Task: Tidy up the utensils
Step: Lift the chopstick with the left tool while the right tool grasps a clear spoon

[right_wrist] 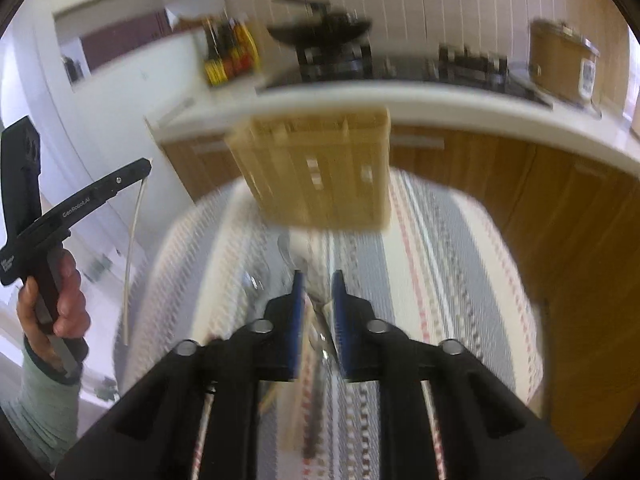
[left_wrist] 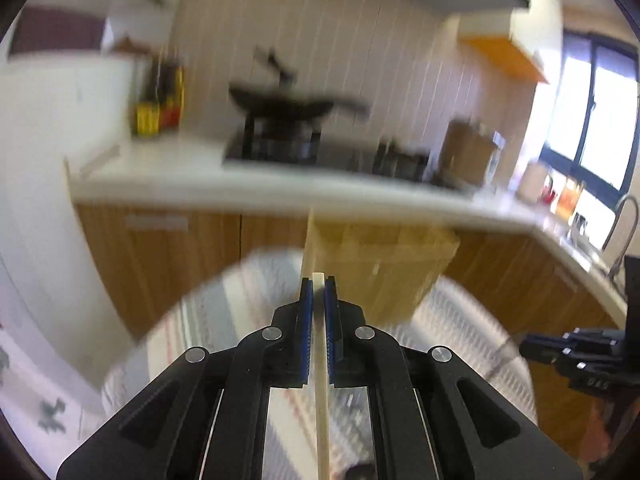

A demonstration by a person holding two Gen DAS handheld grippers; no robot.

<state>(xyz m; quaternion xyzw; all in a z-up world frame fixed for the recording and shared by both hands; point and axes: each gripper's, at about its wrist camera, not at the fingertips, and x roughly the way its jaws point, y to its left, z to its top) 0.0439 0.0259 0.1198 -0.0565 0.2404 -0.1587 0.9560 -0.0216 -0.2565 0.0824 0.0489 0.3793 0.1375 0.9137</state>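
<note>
A wooden organizer point(right_wrist: 320, 172) stands on the cloth-covered tabletop point(right_wrist: 448, 248), at its far edge. Behind it runs a kitchen counter point(right_wrist: 440, 100) carrying a stove point(right_wrist: 332, 60) with a pan point(right_wrist: 320, 30) on it; bottles point(right_wrist: 228, 56) stand left of the stove.

Both wrist views counterward (shared organizer point(left_wrist: 380, 272)).

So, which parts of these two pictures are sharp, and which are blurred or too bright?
Left wrist view: the left gripper and the chopstick it clamps are sharp; the wok, the wooden organizer and the striped cloth smear with motion; the window is blown out. Right wrist view: the right gripper is fairly sharp, the organizer and cloth blurred; the fisheye bends the counter edge.
</note>
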